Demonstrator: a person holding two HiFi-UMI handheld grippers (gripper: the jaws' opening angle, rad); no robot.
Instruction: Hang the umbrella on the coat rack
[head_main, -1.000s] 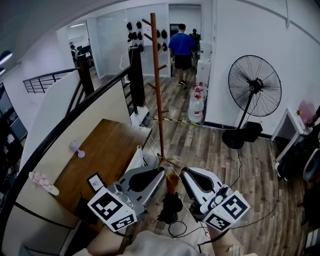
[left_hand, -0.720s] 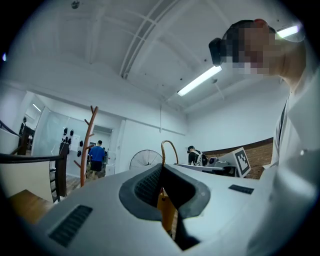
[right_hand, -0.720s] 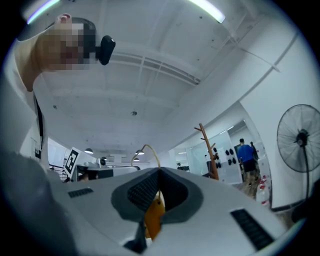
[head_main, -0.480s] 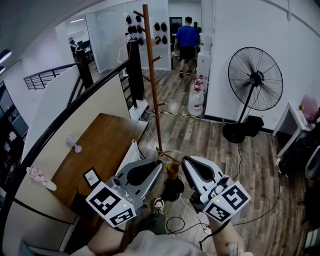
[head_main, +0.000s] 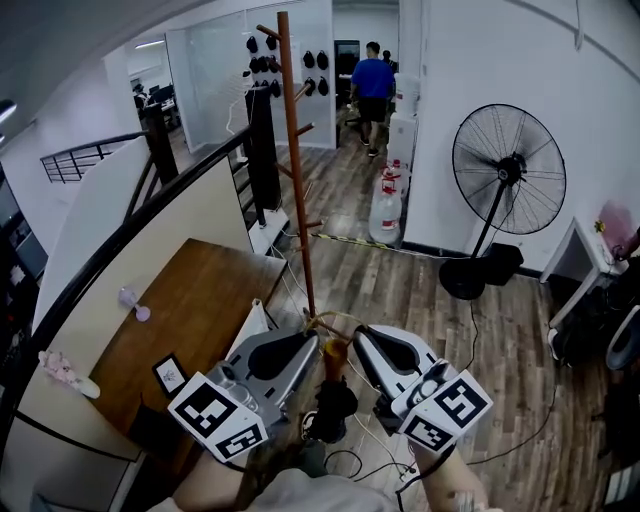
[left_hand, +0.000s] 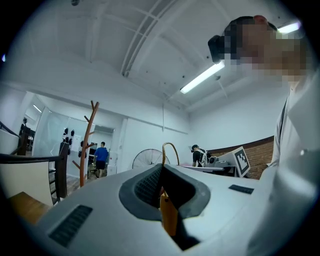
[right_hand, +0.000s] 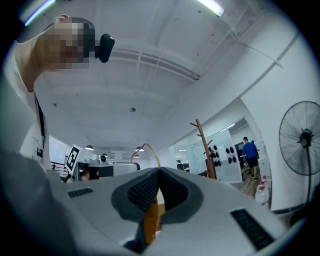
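Note:
My left gripper (head_main: 316, 342) and right gripper (head_main: 358, 338) meet low in the head view, both shut on the orange-brown umbrella handle (head_main: 333, 358). A thin cord loop (head_main: 330, 319) rises from the handle top. The folded black umbrella (head_main: 329, 412) hangs below the jaws. The brown wooden coat rack (head_main: 296, 170) stands upright just beyond the grippers, pegs along its pole. In the left gripper view the handle (left_hand: 168, 216) sits pinched in the left gripper (left_hand: 162, 176), with the rack (left_hand: 87, 141) far left. The right gripper (right_hand: 159, 175) likewise pinches the handle (right_hand: 150, 220); the rack (right_hand: 204, 150) is ahead.
A wooden table (head_main: 190, 310) lies left, behind a dark railing (head_main: 150, 215). A big pedestal fan (head_main: 508, 172) stands right by the wall. Water bottles (head_main: 386, 214) sit beyond the rack, a person in blue (head_main: 372, 80) walks far off, and cables (head_main: 346, 462) trail on the floor.
The view has shifted, and the coat rack now stands slightly further left and taller in frame. Both grippers stay shut on the handle. The person in blue has walked further away.

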